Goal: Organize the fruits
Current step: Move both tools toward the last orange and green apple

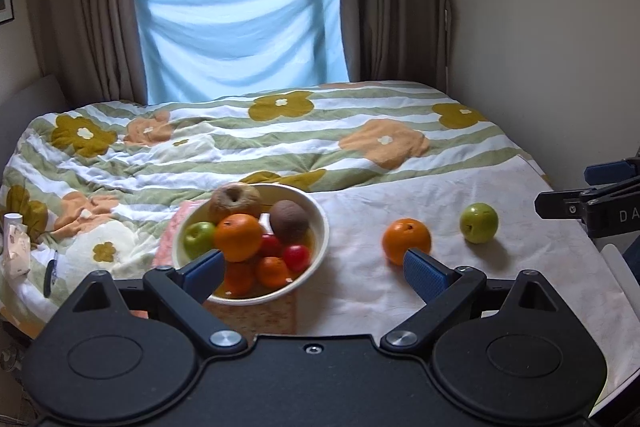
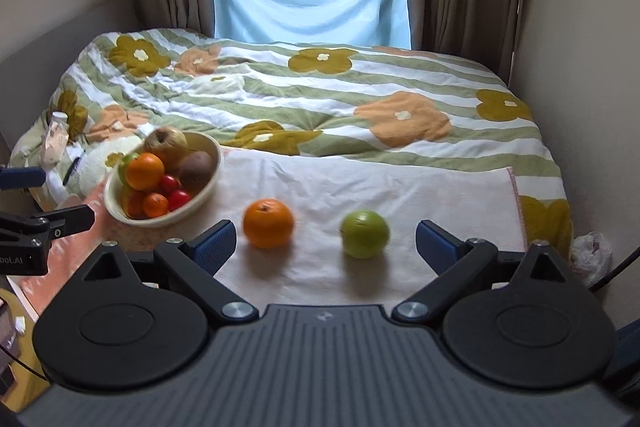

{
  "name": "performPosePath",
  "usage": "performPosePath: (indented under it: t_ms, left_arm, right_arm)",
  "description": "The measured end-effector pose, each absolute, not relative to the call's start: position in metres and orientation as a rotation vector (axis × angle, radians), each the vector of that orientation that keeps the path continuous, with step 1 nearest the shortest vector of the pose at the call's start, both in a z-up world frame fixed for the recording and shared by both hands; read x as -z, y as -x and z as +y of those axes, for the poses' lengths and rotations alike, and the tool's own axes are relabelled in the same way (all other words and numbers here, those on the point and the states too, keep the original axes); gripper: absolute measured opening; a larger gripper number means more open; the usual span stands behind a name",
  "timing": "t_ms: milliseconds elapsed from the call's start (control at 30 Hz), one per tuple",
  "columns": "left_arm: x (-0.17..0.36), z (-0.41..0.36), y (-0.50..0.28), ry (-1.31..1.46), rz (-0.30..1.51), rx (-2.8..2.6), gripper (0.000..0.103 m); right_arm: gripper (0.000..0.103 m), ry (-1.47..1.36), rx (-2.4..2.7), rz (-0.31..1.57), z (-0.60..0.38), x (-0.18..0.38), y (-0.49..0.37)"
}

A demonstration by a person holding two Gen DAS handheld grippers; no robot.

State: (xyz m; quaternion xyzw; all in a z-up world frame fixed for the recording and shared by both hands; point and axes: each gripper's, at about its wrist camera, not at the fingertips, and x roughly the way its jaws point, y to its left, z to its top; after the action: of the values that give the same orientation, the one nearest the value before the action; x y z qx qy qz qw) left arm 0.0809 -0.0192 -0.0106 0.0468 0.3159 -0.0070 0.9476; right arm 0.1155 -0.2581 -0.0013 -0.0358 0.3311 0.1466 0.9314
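Observation:
A cream bowl point(image 1: 320, 215) point(image 2: 208, 195) holds several fruits: oranges, a green apple, red tomatoes, a brown kiwi and a tan pear. A loose orange point(image 1: 406, 241) point(image 2: 268, 223) and a loose green apple point(image 1: 479, 223) point(image 2: 364, 234) lie on a white cloth point(image 1: 500, 279) point(image 2: 360, 187) on the bed. My left gripper point(image 1: 316, 275) is open and empty, just short of the bowl and the orange. My right gripper point(image 2: 326, 247) is open and empty, spanning the orange and the green apple from the near side.
A flowered striped duvet point(image 1: 280, 143) point(image 2: 320, 99) covers the bed behind. A small bottle and packet point(image 1: 16, 247) point(image 2: 54, 139) lie at the left edge. A wall stands close on the right. The right gripper shows at the left view's edge point(image 1: 592, 203).

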Motion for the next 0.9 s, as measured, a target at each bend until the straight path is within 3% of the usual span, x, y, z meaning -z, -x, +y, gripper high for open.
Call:
performPosePath:
  t_ms: [467,900]
  left_arm:
    - [0.079,-0.092,-0.153,-0.225,0.679,0.148,0.098]
    - [0.129,-0.100,-0.211,-0.236,0.765,0.173,0.096]
  right_arm:
    - [0.103,0.132,-0.376,0.720,-0.302,0.066,-0.182]
    - [0.102,0.048,-0.393,0.803,-0.290,0.114,-0.229]
